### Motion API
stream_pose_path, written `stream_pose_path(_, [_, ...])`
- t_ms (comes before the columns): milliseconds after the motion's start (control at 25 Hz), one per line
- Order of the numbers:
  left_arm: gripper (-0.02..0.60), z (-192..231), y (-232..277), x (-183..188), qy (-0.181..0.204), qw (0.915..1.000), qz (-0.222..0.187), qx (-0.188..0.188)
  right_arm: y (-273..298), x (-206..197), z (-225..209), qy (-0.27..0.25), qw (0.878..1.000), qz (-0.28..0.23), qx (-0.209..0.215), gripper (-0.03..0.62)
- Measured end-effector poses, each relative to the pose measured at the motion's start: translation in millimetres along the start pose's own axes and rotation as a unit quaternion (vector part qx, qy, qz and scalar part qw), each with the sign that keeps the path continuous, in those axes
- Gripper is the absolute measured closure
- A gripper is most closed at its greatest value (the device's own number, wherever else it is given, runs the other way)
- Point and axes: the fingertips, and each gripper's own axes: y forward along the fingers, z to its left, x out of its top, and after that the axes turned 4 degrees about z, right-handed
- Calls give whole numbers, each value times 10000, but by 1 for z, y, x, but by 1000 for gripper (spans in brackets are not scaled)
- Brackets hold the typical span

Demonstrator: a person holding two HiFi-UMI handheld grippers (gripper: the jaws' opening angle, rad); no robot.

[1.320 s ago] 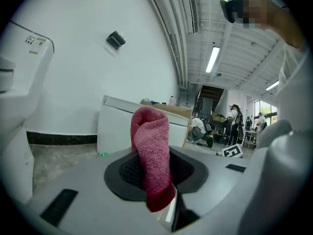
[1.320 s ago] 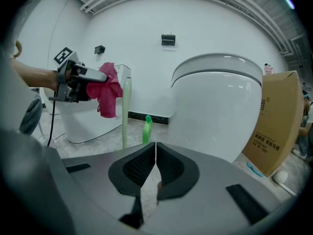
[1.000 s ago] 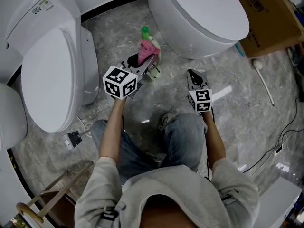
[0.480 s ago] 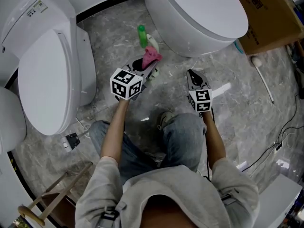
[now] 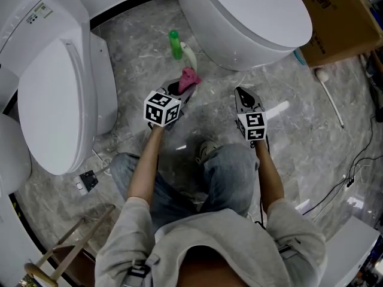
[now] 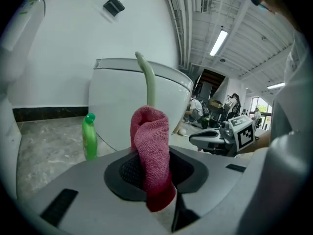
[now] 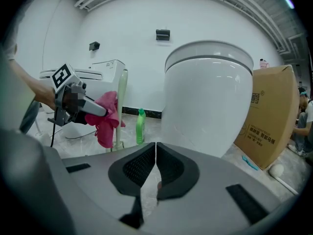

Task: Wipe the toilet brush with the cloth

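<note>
The left gripper (image 6: pixel 152 166) pinches a bunched pink terry cloth (image 6: pixel 150 140) between its jaws. Just beyond the cloth rises the toilet brush's pale green curved handle (image 6: pixel 147 80), with a green plastic bottle (image 6: pixel 89 137) to its left. The right gripper (image 7: pixel 155 147), jaws pressed together on nothing, hangs apart to the right, facing a white toilet (image 7: pixel 210 102).

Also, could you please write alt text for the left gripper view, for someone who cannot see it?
The left gripper is shut on a pink cloth, with a pale green toilet brush handle rising just behind it. A green bottle stands on the grey floor beside a white toilet.
</note>
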Motion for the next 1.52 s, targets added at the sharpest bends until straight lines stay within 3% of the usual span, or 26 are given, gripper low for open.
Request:
stream_pose_path(600, [471, 21, 28, -85, -521, 9954, 775, 231, -5, -9, -6, -106, 9998, 169, 63, 562])
stream_pose_path(800, [471, 36, 23, -106, -749, 9912, 985, 471, 3, -17, -6, -92, 9997, 223, 105, 562])
stream_pose_path(960, [471, 58, 6, -105, -1047, 9880, 689, 899, 18, -26, 3, -26, 9992, 277, 282, 562])
stream_pose_path(1080, [471, 84, -17, -100, -1177, 9823, 321, 1422, 34, -30, 15, 57, 9986, 293, 448, 562])
stream_pose_path(1320, [471, 113, -80, -69, -1205, 9594, -444, 2513, 39, -11, 35, 376, 9957, 297, 796, 562])
stream_pose_path(1520, [471, 99, -127, -22, -927, 9544, -535, 2786, 4, 37, 28, 367, 9950, 409, 836, 562])
